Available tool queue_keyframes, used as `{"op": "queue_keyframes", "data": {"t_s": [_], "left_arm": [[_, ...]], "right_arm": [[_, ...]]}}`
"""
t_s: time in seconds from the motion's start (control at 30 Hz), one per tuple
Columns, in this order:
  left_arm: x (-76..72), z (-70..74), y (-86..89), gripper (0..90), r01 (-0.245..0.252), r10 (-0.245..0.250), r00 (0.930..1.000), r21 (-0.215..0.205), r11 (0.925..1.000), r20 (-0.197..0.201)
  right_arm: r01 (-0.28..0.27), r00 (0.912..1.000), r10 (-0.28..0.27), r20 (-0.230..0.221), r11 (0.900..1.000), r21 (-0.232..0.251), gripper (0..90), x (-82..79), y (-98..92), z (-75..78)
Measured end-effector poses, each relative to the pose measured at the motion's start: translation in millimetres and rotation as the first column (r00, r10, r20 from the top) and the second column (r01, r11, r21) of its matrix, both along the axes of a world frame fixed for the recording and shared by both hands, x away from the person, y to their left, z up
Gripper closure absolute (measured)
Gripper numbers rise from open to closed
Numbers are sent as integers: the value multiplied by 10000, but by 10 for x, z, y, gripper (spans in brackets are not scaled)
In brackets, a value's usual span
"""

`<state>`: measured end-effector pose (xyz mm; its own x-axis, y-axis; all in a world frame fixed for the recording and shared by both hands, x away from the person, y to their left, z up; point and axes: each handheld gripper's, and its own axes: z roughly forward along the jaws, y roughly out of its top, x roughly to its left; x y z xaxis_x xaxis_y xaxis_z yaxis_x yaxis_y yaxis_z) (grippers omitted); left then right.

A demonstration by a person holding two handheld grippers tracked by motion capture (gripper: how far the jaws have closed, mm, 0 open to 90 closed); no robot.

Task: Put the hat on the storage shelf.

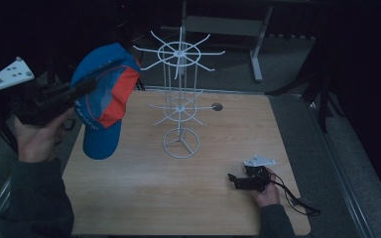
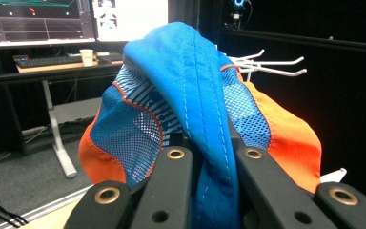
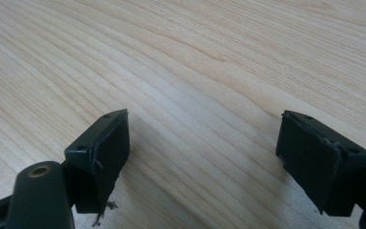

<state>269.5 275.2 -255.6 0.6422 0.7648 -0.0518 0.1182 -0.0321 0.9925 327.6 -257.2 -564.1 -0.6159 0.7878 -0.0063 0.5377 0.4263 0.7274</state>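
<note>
Blue and orange fabric with mesh panels: in the left gripper view I see the baseball cap (image 2: 195, 105) bunched up directly ahead, its blue crown seam pinched between my two black jaws, so I log the left gripper (image 2: 214, 155) as clamped on the cap. That same view gives me what the overhead one does not: white hook tips (image 2: 271, 64) poking out just behind the cap's top, and far off a desk with monitors (image 2: 43, 21) and a paper cup (image 2: 86, 56). From the high view I read the wider layout: the left gripper (image 1: 82, 89) is raised off the table's left rear corner, the cap (image 1: 104, 96) hanging from it with the brim drooping down toward the table edge, just left of the white wire display stand (image 1: 180, 99). The stand is upright on the wooden table (image 1: 144, 198), its upper ring of hooks level with the cap, its lower ring and round base below; the near hooks lie between cap and stand column. A small dark round spot (image 1: 217, 106) sits on the tabletop right of the stand. The right gripper (image 1: 234, 179) rests low on the table's front right, well apart from the cap. The right gripper view shows its jaws spread wide over bare wood grain (image 3: 195, 71), nothing between them: released.
</note>
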Motion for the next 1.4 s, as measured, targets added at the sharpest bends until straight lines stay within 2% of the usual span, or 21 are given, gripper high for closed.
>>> {"op": "queue_keyframes", "data": {"t_s": [0.37,0.77,1.2,1.4], "left_arm": [[-30,13,-6,884,297,-290,9991,-246,9993,308],[-42,9,15,884,733,-713,9967,-544,9958,375],[-60,3,-59,884,1170,-1153,9924,-388,9924,428],[-65,-11,-71,883,1561,-1540,9870,-461,9867,471]], "right_arm": [[-4,10000,4,2,10000,-2,184,0,0,0],[0,10000,0,3,10000,-2,184,0,0,0],[-1,10000,1,2,10000,-3,184,0,0,0],[-2,10000,2,4,10000,-4,184,0,0,0]]}}
